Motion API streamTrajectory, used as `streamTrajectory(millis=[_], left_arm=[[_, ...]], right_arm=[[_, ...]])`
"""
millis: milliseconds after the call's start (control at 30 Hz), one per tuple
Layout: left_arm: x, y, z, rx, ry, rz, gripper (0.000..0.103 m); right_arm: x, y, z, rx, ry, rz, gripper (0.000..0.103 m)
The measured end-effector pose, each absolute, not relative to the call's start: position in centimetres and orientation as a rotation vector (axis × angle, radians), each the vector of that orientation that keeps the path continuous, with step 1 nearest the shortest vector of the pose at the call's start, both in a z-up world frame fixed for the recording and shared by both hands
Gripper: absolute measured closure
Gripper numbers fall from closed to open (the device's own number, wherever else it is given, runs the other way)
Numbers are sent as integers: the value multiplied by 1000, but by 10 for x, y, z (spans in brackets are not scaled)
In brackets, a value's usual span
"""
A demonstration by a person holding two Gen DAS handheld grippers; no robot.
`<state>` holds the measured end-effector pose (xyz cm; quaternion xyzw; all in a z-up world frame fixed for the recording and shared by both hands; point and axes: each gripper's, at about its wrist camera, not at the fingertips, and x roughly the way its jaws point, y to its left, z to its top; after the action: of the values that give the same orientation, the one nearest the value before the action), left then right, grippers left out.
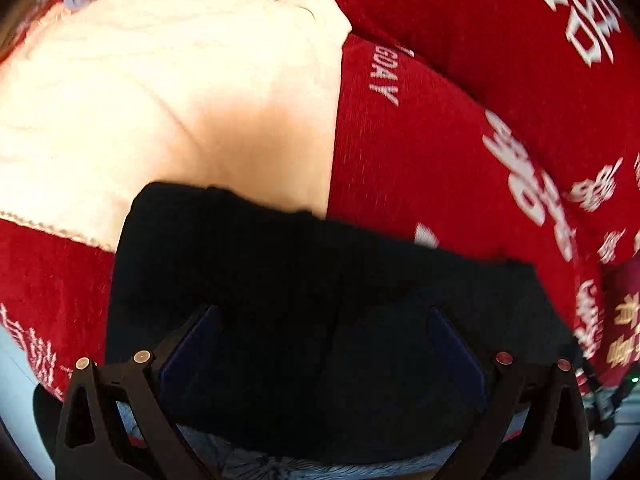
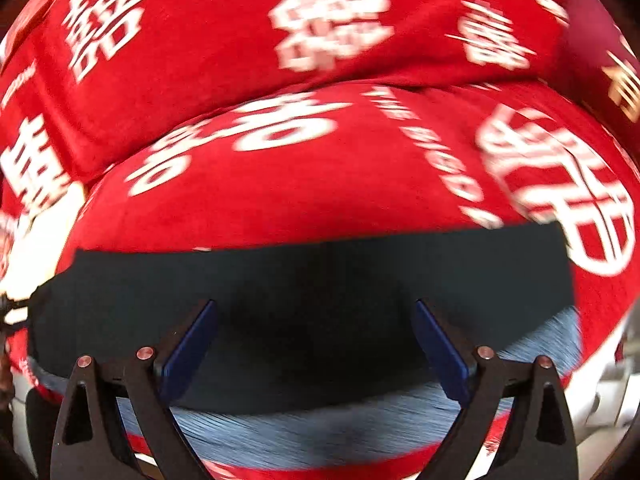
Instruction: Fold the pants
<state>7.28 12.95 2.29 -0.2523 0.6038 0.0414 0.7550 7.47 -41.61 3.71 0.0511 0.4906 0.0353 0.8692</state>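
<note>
Black pants (image 1: 280, 280) lie on a red bedspread with white characters (image 1: 420, 160). In the left wrist view my left gripper (image 1: 324, 320) is open, its blue-padded fingers (image 1: 192, 344) spread wide just over the pants' near part. In the right wrist view the pants (image 2: 320, 280) form a dark band across the frame, and my right gripper (image 2: 316, 316) is open too, fingers (image 2: 440, 344) spread above the cloth. Neither gripper holds anything. A blue-grey patch of fabric (image 2: 320, 428) shows under the pants' near edge.
A cream cloth (image 1: 160, 100) lies on the bed beyond the pants on the left. A red pillow or folded quilt (image 2: 280, 40) rises behind. The bed's edge and a pale floor show at the lower corners (image 1: 12, 356).
</note>
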Motion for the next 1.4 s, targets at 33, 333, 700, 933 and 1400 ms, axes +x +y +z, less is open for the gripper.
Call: streamTrajectory(millis=[33,333,700,933,1400], left_arm=[[74,131,23,-573,1323,71,0],[25,164,-9,-489,1397,113,0],[-11,6,31,-170,1303,22,0],[-5,-36,-8,-78,1374,101,0],[-35,81,-36,-494,1427,172,0]], right_arm=[[82,-399,35,91,1065,109,5],[56,-350,-13,-213,1176,152,0],[-26,-263,13,-162,989,171,0],[-50,-177,-27,-347,940,156,0],[-28,-397,-43,65,1069,-91,0]])
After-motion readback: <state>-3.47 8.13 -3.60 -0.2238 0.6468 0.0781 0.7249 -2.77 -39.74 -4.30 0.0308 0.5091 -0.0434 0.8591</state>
